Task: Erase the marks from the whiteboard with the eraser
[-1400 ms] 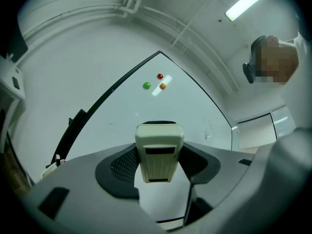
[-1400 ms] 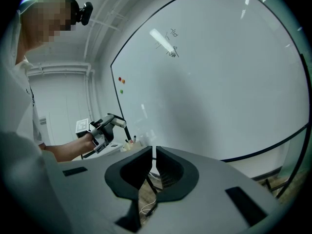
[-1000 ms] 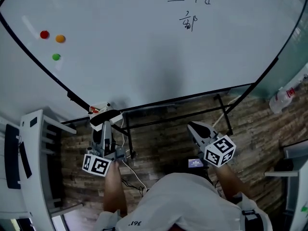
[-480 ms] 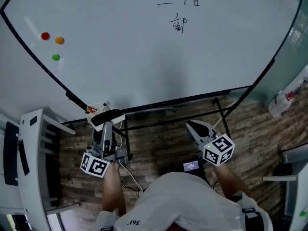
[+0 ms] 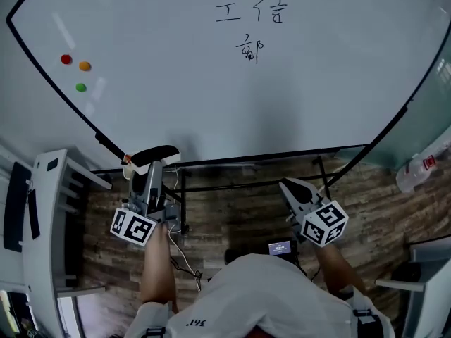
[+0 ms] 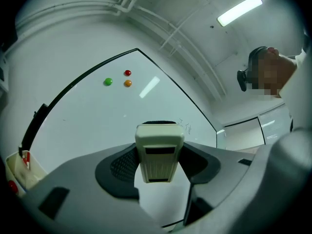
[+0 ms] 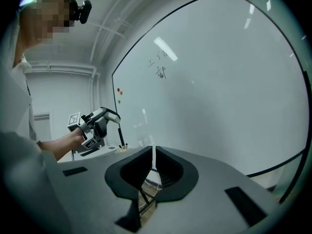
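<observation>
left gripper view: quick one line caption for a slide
Left tongs clamp a beige eraser, facing the whiteboard with its red, orange and green magnets.

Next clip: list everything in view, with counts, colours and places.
whiteboard: one, white with black frame, upper head view
marks: three handwritten characters, black, upper middle of the whiteboard
magnets: three, red, orange and green, left part of the whiteboard
eraser: one, beige with black felt, in the left tongs
small box: one, pale, at the whiteboard's lower left corner
stand: one, black, under the whiteboard
bottle: one, clear with red label, far right
floor: brown wood pattern
left tongs: grey, shut on the eraser
right tongs: grey, shut, empty
person: white shirt, bottom of head view
</observation>
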{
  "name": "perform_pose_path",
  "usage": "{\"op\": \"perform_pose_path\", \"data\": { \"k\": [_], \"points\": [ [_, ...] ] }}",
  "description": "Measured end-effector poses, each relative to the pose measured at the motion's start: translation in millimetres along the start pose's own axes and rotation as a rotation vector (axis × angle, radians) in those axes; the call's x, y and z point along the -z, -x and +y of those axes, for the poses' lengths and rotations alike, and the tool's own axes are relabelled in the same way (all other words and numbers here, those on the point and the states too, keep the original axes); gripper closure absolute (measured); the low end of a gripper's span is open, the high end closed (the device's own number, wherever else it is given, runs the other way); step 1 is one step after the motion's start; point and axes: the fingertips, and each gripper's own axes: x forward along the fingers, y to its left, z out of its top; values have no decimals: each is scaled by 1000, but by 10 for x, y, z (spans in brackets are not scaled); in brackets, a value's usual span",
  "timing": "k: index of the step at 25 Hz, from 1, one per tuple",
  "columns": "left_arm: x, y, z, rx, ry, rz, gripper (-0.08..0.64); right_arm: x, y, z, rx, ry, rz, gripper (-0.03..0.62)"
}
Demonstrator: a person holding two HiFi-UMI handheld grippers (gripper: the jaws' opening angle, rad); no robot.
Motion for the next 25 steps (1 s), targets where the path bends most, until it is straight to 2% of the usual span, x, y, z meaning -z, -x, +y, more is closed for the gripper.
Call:
{"op": "perform_pose_path", "data": {
  "k": [5,12,17,20,25],
  "points": [
    [45,-359,-120,-37,-43,33,301,-74,136,-319,-3,-12,-11,566],
    [-111,-876,-338,-75,-163,29,301,-129,346,-769,2,-30,-24,566],
    [-372,-1228,-475,-96,-287,6,301,-206,444,-1007,-9,-23,-31,566],
    [-642,-1440,-532,-143,-355,-4,301,-231,495,-1123,-17,-23,-32,566],
    [-969,-1797,-681,-216,-515,12,301,-179,582,-1211,-44,-30,-12,566]
  ]
}}
